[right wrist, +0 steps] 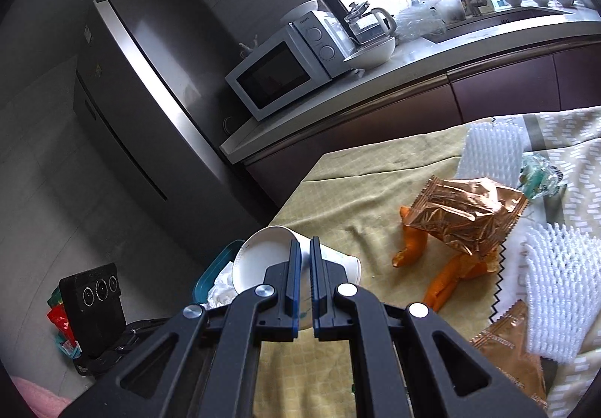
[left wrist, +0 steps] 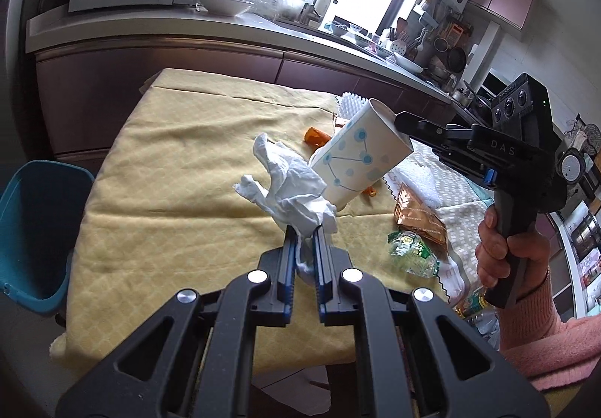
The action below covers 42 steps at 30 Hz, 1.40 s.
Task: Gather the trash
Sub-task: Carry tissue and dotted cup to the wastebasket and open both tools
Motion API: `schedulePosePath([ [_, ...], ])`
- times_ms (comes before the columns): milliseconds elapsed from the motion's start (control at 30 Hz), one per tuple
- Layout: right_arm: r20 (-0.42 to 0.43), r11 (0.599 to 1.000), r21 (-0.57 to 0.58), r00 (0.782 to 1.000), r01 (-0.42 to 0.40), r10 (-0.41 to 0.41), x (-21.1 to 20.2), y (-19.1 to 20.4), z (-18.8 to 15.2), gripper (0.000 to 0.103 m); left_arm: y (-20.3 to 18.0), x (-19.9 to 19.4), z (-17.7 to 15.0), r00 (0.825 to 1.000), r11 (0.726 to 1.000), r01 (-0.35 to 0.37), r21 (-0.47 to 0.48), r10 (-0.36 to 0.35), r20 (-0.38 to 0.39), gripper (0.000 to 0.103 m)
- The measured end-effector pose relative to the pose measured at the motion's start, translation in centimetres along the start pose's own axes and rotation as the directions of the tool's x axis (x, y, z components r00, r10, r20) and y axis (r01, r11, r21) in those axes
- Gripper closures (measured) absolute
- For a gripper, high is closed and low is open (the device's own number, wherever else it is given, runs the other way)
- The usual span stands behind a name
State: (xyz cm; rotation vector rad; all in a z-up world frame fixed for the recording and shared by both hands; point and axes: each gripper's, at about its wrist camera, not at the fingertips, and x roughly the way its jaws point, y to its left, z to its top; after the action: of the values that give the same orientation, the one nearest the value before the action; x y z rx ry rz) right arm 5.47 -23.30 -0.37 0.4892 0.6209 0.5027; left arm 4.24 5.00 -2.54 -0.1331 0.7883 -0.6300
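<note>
With our left gripper (left wrist: 304, 230) clenched on the crumpled tissue (left wrist: 289, 185) and right gripper (right wrist: 305, 249) pinching the paper cup's (right wrist: 259, 260) rim above the table, we should release only over the blue bin (left wrist: 33, 230)

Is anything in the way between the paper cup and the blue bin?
Nothing visible blocks it. The right gripper holds the dotted white paper cup above the yellow tablecloth; the teal plastic bin stands open beside the table. The left gripper's crumpled white tissue hangs nearby.
</note>
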Motion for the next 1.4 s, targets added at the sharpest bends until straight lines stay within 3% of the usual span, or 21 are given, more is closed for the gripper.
schedulePosePath([
  [367,-0.047,0.995,-0.044,0.995,-0.085,0.083,4.0,4.0,0.3,0.099,3.3,-3.2,-0.1,0.995,0.995,-0.090,-0.038,0.092,0.043,0.094],
  [700,-0.101,0.982,-0.083,0.981,-0.172,0.163,8.8,8.4,1.2,0.099,7.3,-6.7,-0.2,0.977,0.977,-0.183,-0.109,0.193,0.086,0.094],
  [1100,-0.187,0.960,-0.115,0.955,-0.254,0.230,15.2,13.5,1.9,0.099,13.0,-9.9,-0.1,0.938,0.931,-0.300,-0.206,0.327,0.116,0.094],
  [1400,-0.256,0.953,-0.142,0.940,-0.267,0.225,19.8,16.1,0.9,0.099,17.9,-9.7,-0.6,0.921,0.893,-0.347,-0.285,0.382,0.078,0.094],
])
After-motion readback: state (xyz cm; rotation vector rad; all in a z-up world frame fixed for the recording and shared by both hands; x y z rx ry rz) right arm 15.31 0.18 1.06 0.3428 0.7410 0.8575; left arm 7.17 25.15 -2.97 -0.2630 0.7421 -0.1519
